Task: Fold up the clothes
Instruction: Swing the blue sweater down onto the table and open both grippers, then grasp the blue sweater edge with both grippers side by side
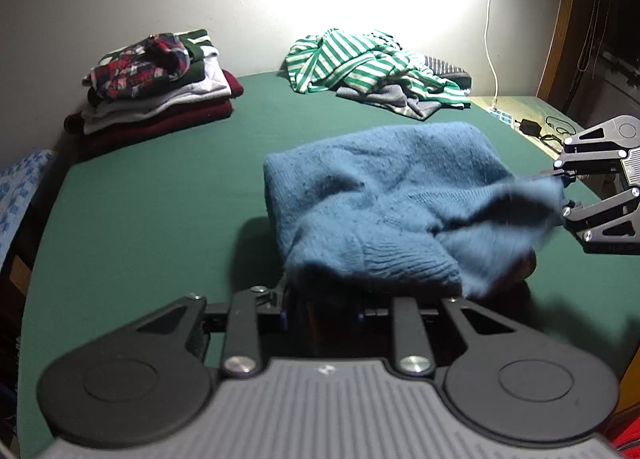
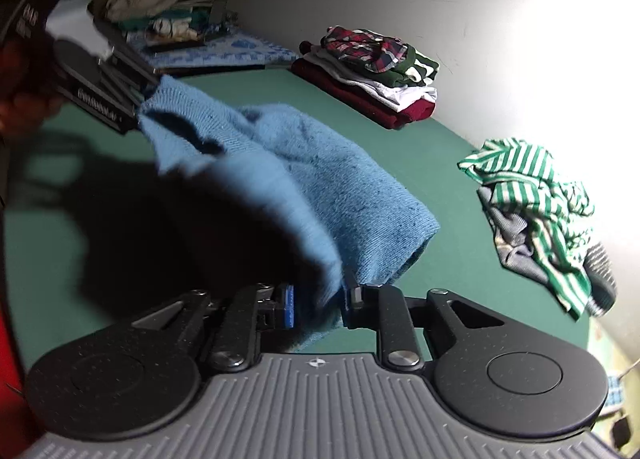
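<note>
A blue knit sweater (image 1: 372,195) lies partly folded on the green table (image 1: 160,187); it also shows in the right wrist view (image 2: 320,179). My left gripper (image 1: 332,299) is shut on its near ribbed edge and holds that edge lifted. My right gripper (image 2: 320,307) is shut on another edge of the sweater, held above the table. The right gripper shows in the left wrist view (image 1: 564,195) at the right, pinching the cloth. The left gripper shows in the right wrist view (image 2: 136,103) at the upper left.
A stack of folded clothes (image 1: 156,87) with a plaid shirt on top stands at the back left. A loose pile with a green-striped shirt (image 1: 368,63) lies at the back middle. A white cable (image 1: 492,19) and a charger (image 1: 532,127) are at the back right.
</note>
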A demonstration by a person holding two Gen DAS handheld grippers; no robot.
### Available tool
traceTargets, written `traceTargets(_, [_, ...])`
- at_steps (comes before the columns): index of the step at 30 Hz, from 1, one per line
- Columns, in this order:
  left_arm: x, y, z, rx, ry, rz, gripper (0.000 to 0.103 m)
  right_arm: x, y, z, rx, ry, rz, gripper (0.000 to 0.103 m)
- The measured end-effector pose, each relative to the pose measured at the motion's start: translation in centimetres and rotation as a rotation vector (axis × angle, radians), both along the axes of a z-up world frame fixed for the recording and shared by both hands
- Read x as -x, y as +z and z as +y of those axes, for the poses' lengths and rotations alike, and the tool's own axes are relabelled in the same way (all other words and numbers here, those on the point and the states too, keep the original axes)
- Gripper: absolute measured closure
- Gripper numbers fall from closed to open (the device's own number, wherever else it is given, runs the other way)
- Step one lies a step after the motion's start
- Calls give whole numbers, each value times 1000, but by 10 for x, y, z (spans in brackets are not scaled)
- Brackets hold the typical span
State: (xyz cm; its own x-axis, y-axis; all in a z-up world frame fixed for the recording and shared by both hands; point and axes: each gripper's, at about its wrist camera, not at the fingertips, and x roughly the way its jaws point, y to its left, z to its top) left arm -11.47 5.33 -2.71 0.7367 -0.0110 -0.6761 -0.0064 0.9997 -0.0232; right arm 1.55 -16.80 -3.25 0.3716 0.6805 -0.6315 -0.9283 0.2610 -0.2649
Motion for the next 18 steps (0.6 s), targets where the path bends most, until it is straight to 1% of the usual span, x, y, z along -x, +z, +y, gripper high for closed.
traceTargets(3, [0,-3,-3,-15,-6,4,76,4,-5,0,8,11,-32,73])
traceTargets(6, [3,-3,-3,-22,-16,9,76,8,0,-3,29,19,-41,70])
traceTargets(8, [10,-4,-2,-33,-26,18,76,12,8,-11,57,30,-22,69])
traceTargets(10, [19,-4,0,-48,-32,31,76,16,17,-20,84,50,25,69])
traceTargets(12, [30,-1,4,-66,-30,37,76,22,30,-29,54,47,57,69])
traceTargets(14, [39,6,9,-83,-22,36,76,23,42,-33,-16,-2,90,69])
traceTargets(16, [43,22,15,-80,-13,1,74,19,48,-29,-90,-84,108,69])
traceTargets(17, [44,30,18,-76,-10,-22,70,14,48,-25,-132,-137,126,69])
traceTargets(18, [41,38,19,-71,-10,-50,68,7,47,-19,-163,-189,149,69])
